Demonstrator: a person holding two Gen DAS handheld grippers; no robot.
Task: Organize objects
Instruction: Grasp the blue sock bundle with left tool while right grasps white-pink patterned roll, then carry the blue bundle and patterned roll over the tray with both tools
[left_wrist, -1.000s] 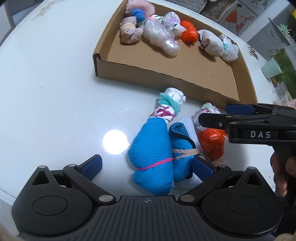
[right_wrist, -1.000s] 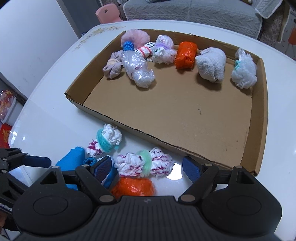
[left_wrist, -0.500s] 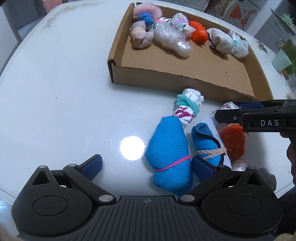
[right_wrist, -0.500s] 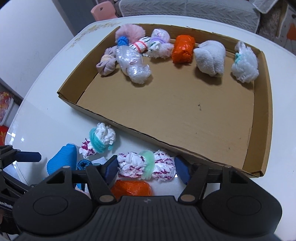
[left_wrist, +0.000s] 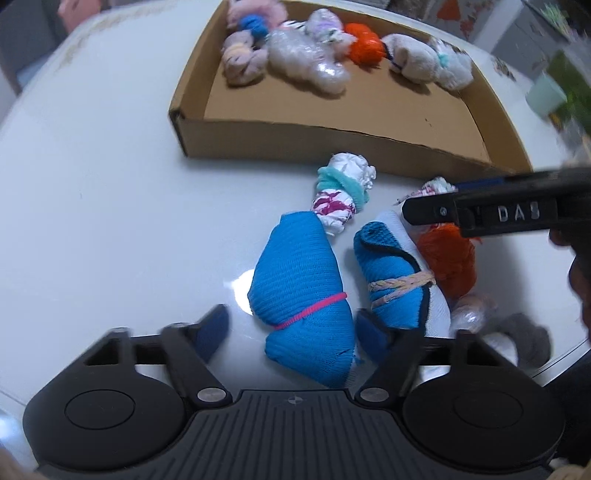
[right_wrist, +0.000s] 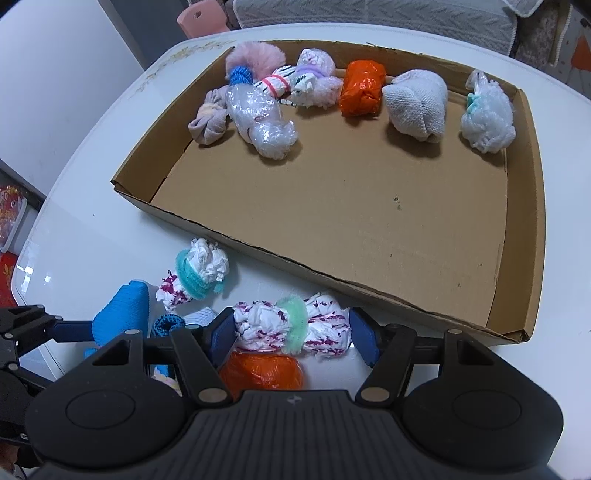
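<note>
Your right gripper (right_wrist: 293, 334) has its jaws closed on the white-and-magenta bundle (right_wrist: 291, 326), one pad at each end, low centre in the right wrist view. Your left gripper (left_wrist: 291, 334) has just been closing its jaws around the blue bundle (left_wrist: 301, 291), low centre in the left wrist view. The right-hand pad sits against the bundle, while the left-hand pad stands a little off it, so that grip is not yet made.

Finish the left squeeze near the pink band, where the roll is firmest. Lift both bundles straight up before swinging toward the cardboard tray (right_wrist: 258, 245), so each one clears its near wall.

Around the jaws lie an orange bundle (right_wrist: 260, 371), a second blue roll (left_wrist: 391, 280) tied with pale cord, and a white bundle with a teal band (right_wrist: 197, 275), all close together on the white bench (left_wrist: 110, 206). Rise cleanly so you drag none of them.

The tray fills the upper frame. Its sorted bundles line the far wall and the near floor is bare, probably the easiest place to set these two down.
</note>
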